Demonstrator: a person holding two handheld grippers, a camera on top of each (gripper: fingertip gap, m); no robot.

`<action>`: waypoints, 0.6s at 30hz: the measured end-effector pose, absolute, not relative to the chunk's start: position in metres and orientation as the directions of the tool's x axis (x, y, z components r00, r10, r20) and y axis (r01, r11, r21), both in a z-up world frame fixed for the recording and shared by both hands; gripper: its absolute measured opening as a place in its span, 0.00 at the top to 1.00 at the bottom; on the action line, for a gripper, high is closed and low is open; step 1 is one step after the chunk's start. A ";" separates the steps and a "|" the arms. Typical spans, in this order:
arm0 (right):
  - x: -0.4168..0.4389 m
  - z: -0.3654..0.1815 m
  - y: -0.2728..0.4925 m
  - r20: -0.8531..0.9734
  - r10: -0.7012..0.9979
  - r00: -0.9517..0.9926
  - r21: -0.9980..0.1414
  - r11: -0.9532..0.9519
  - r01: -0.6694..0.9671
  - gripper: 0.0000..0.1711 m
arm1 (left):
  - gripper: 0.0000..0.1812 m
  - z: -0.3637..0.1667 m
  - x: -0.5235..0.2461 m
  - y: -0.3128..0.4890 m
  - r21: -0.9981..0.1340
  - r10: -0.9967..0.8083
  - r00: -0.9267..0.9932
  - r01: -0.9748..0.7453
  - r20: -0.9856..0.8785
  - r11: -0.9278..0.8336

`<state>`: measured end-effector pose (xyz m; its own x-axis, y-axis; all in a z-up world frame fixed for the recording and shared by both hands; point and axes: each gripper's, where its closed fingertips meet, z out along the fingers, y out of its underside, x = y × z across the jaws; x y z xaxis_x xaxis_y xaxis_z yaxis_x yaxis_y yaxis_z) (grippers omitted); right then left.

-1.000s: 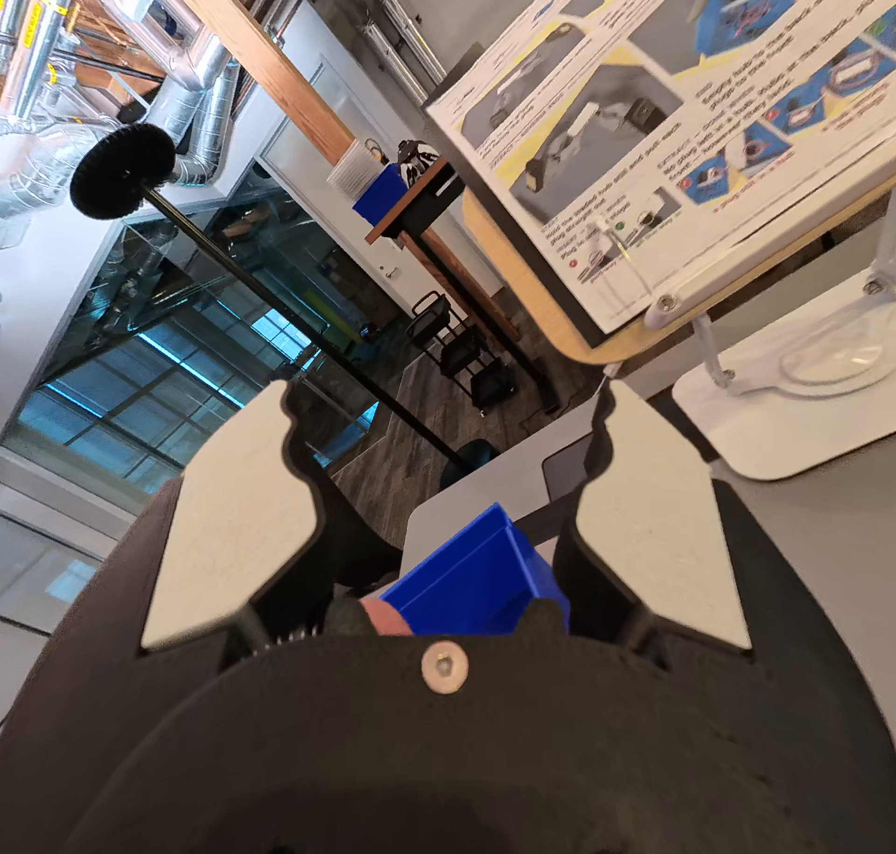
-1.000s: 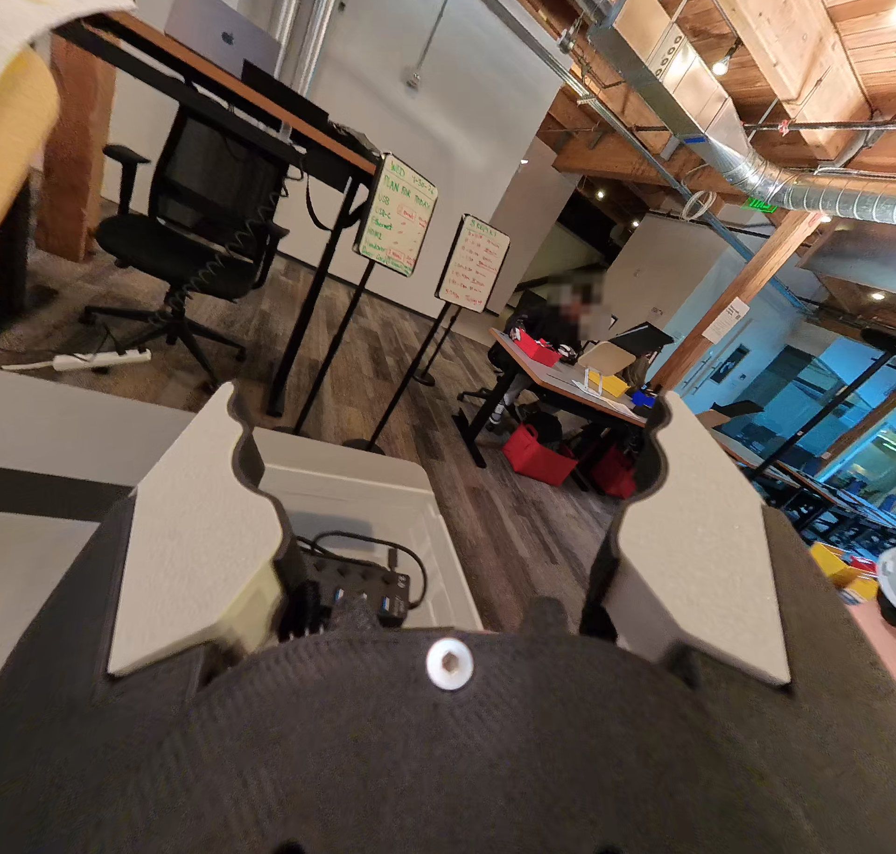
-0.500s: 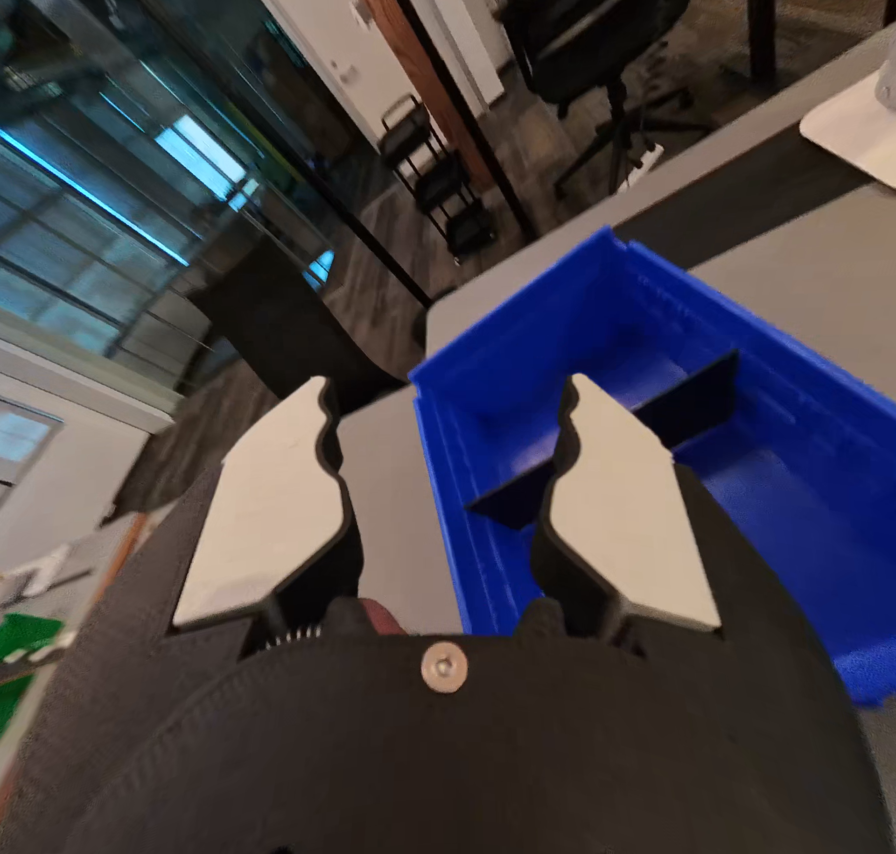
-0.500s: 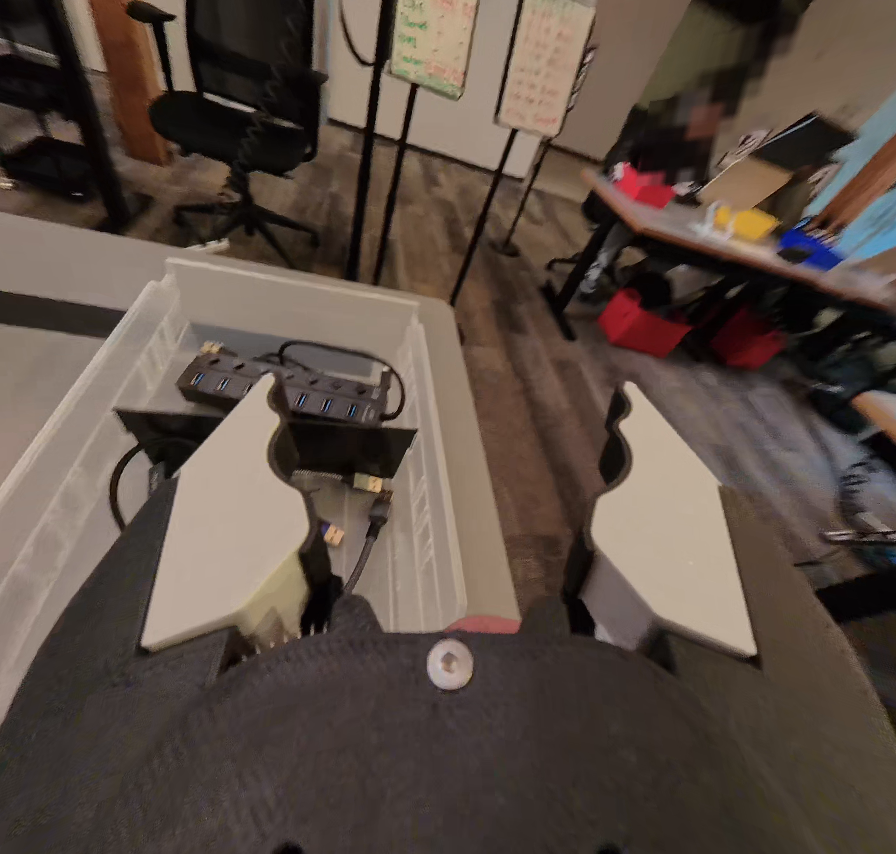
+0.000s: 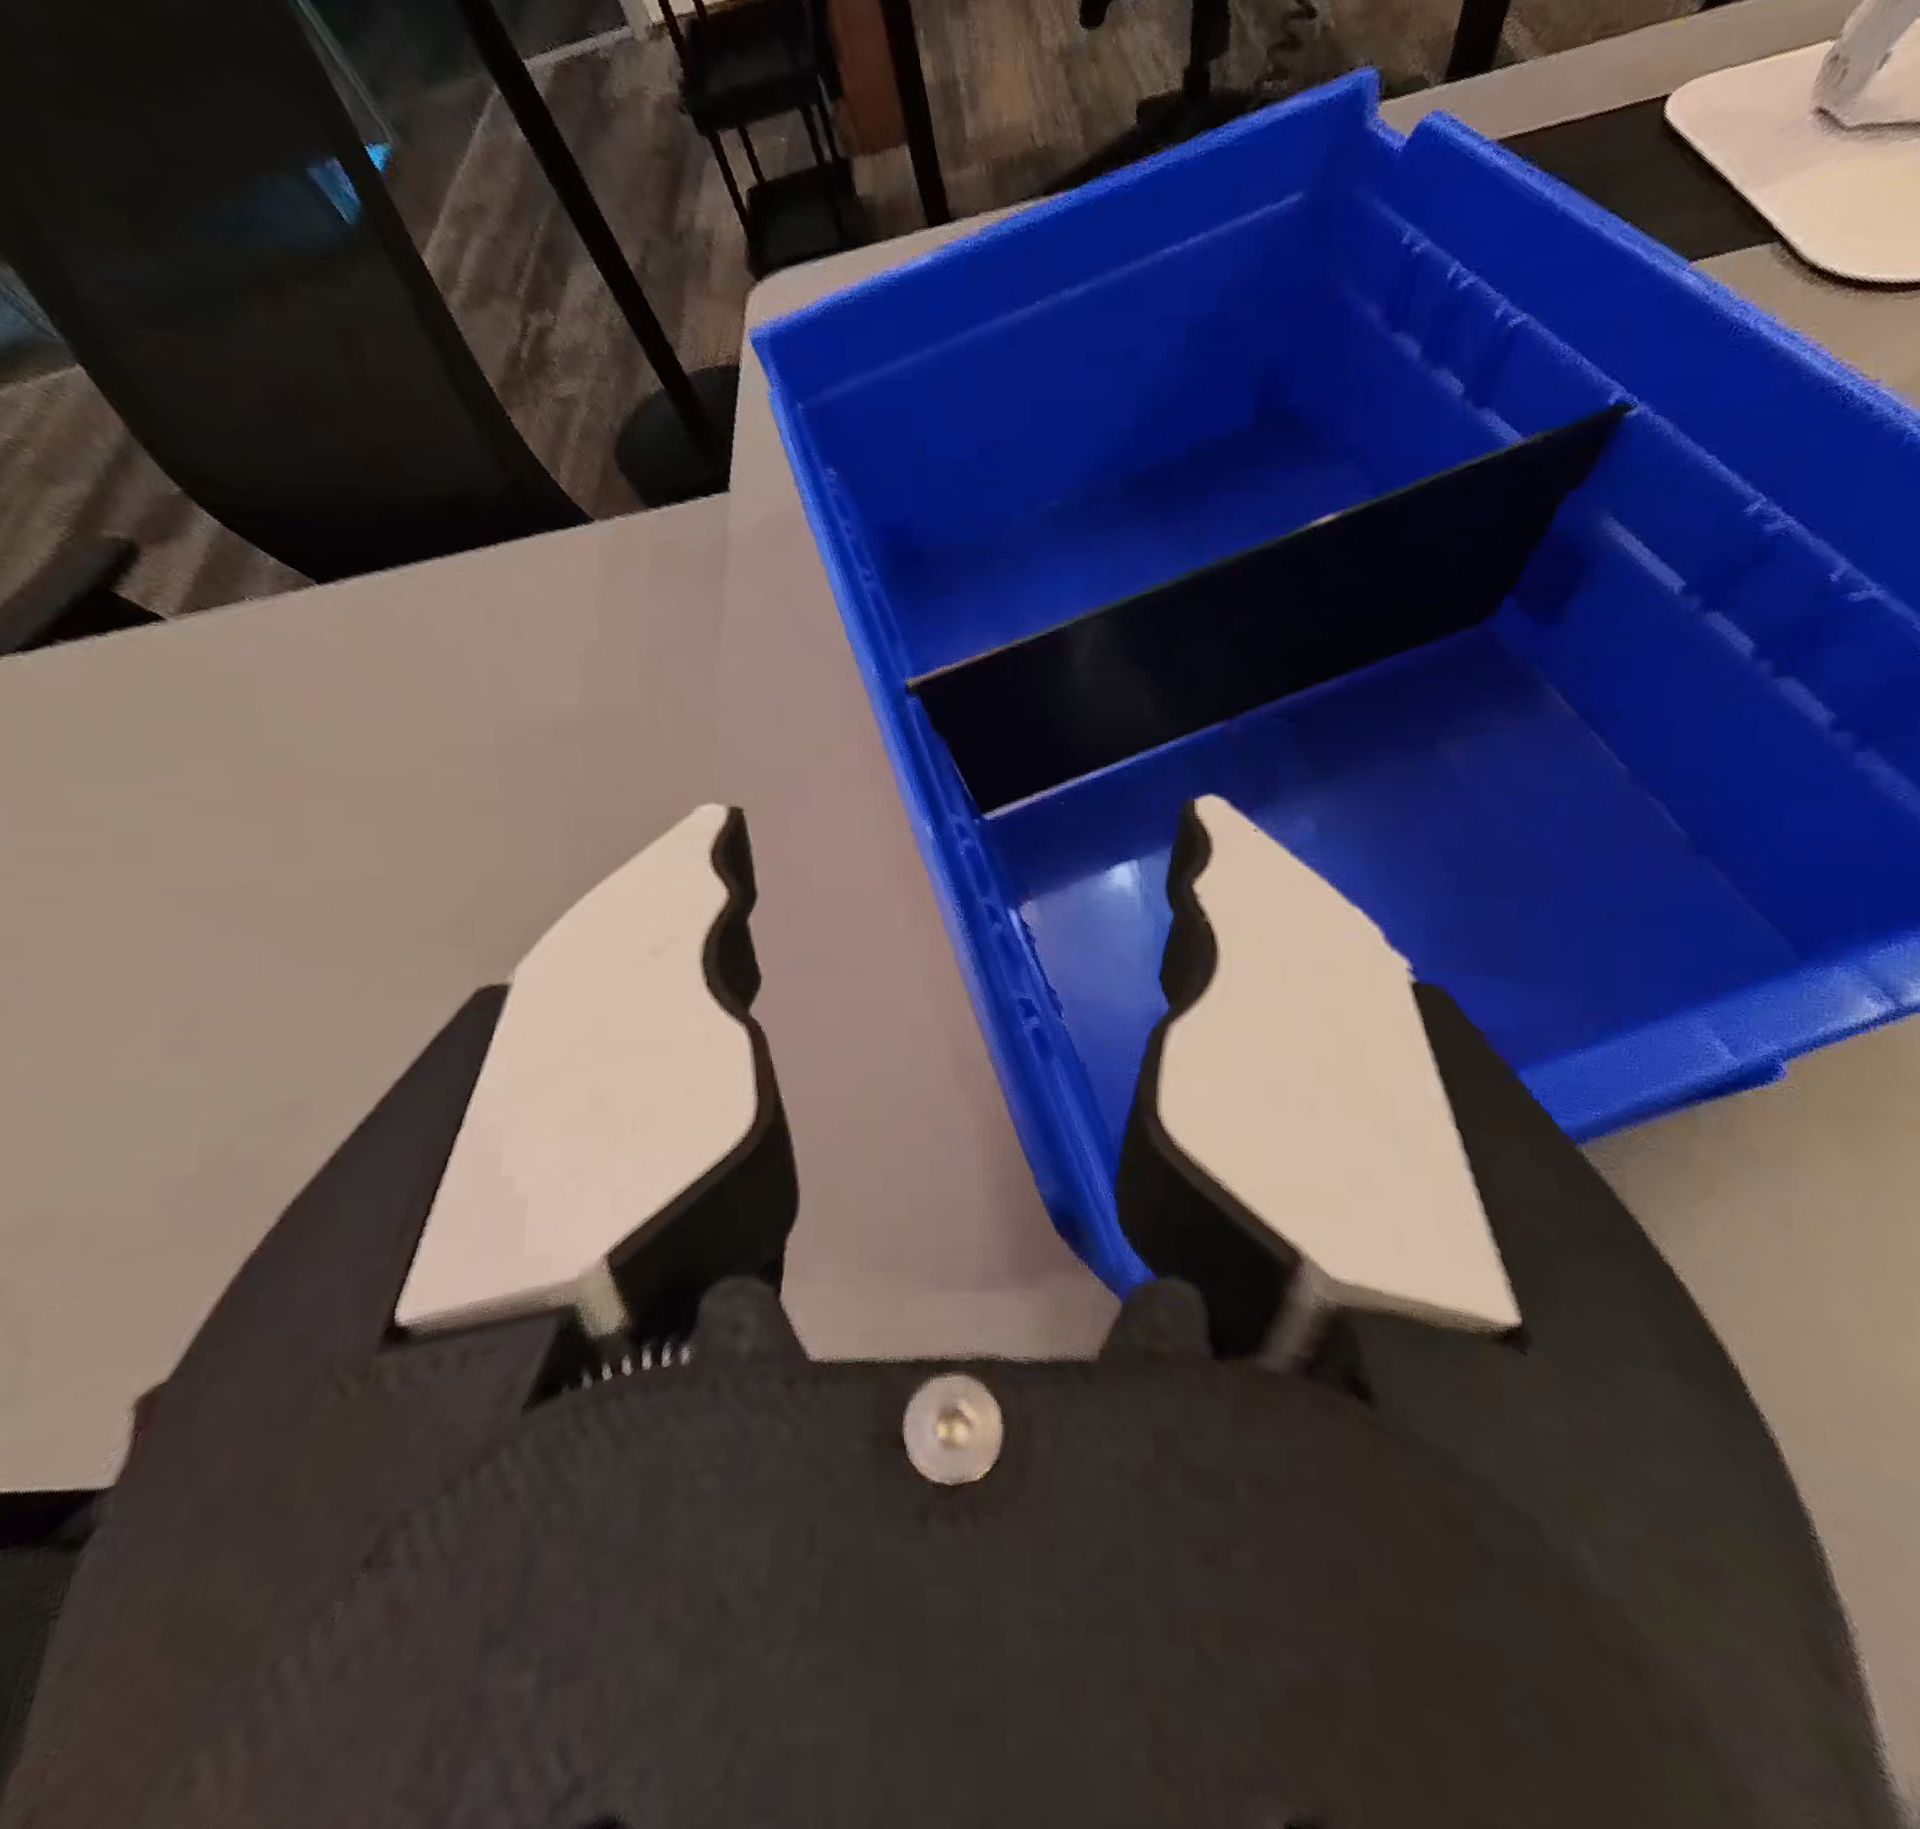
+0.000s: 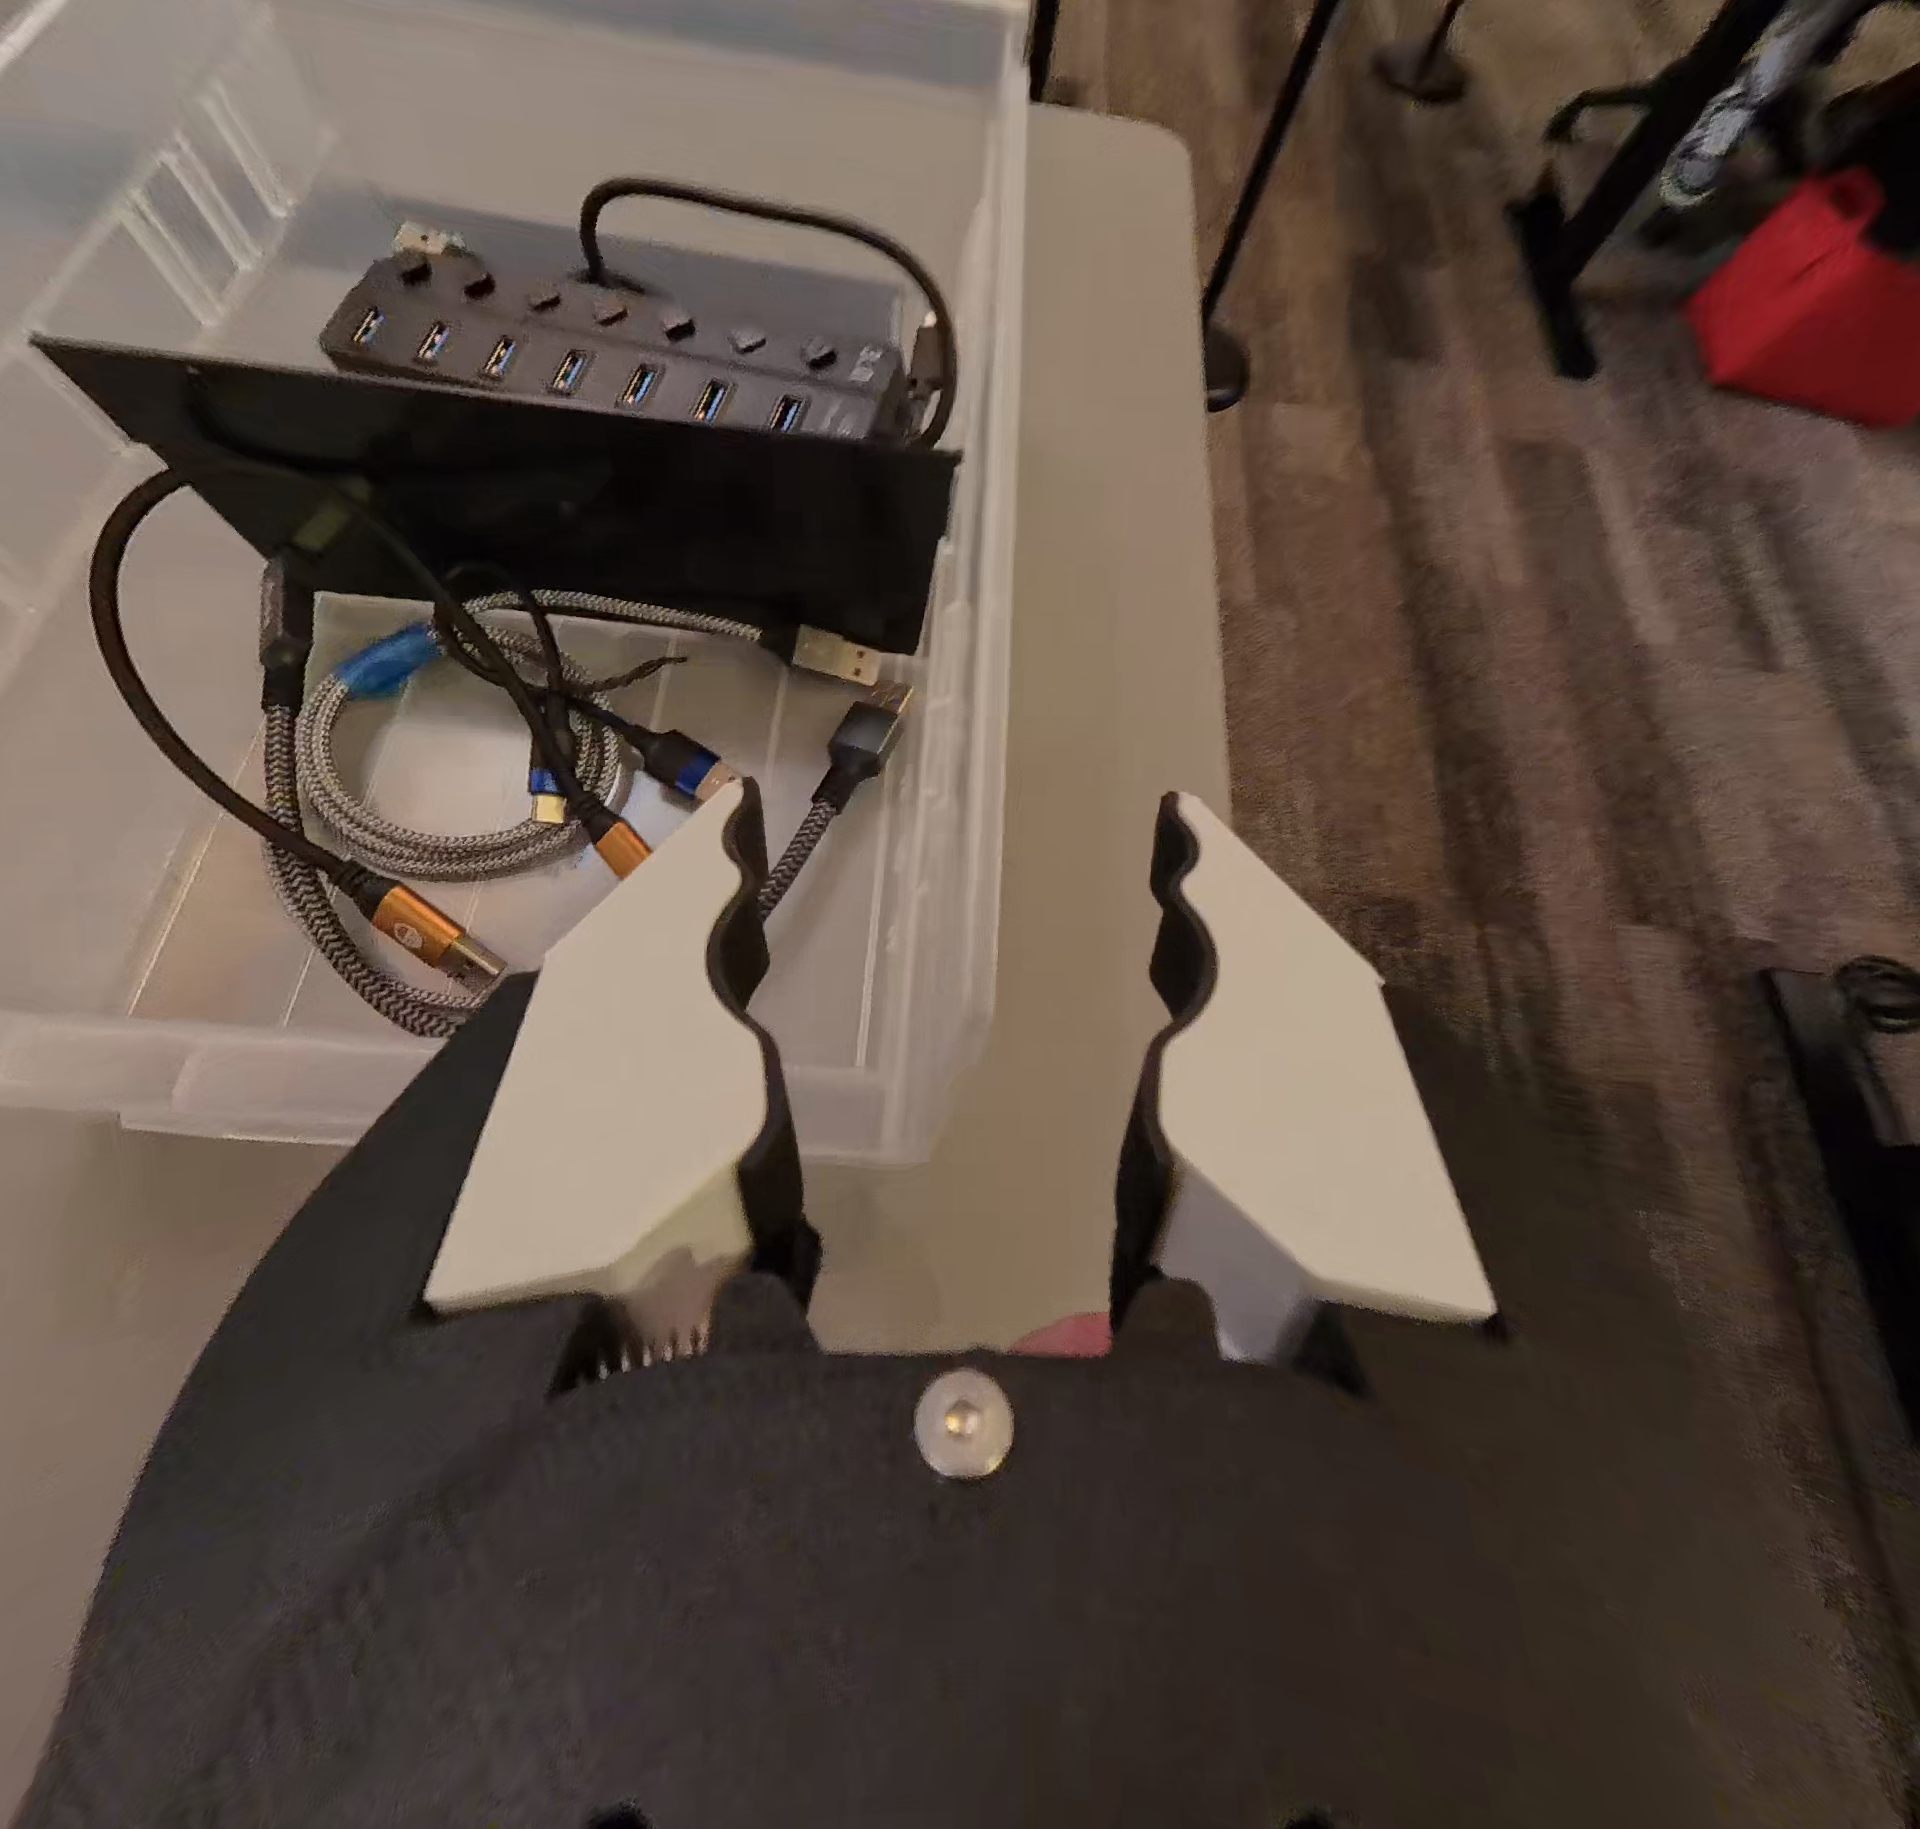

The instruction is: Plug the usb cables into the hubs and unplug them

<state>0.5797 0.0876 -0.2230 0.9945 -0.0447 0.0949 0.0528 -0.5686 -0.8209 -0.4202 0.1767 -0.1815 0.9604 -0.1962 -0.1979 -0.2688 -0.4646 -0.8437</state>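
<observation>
Clear plastic bin (image 6: 997,553) at the bench's right edge holds the black multi-port USB hub (image 6: 613,351) behind a divider and loose braided cables (image 6: 436,823) in front, sorted for picking; both grippers' jaws hang apart, empty.

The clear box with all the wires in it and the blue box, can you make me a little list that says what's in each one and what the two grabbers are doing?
clear plastic bin: split by a black divider panel
far compartment: black multi-port USB hub
near compartment: tangle of braided USB cables, all unplugged
blue plastic bin: empty, with a black divider
left gripper: open, holding nothing, by the blue bin's edge
right gripper: open, holding nothing, by the clear bin's right wall
</observation>
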 end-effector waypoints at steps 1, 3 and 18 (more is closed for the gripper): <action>0.577 -0.228 0.090 0.077 -0.030 0.997 -0.822 -0.567 0.047 0.59 | 0.57 -0.185 -0.419 0.176 -0.845 -0.200 0.964 -0.251 -0.174 -0.472; 0.576 -0.234 0.095 0.048 -0.017 0.999 -0.832 -0.553 0.031 0.66 | 0.56 -0.194 -0.420 0.176 -0.839 -0.194 0.966 -0.244 -0.169 -0.486; 0.564 -0.234 0.103 0.053 0.041 0.998 -0.825 -0.561 0.067 0.98 | 0.96 -0.236 -0.425 0.185 -0.812 -0.132 0.984 -0.174 -0.120 -0.557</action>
<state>0.5636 0.1026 -0.2342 0.9977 0.0413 0.0530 0.0670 -0.5611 -0.8250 -0.4248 0.1854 -0.2363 0.9840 -0.1324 -0.1196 -0.1736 -0.5570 -0.8122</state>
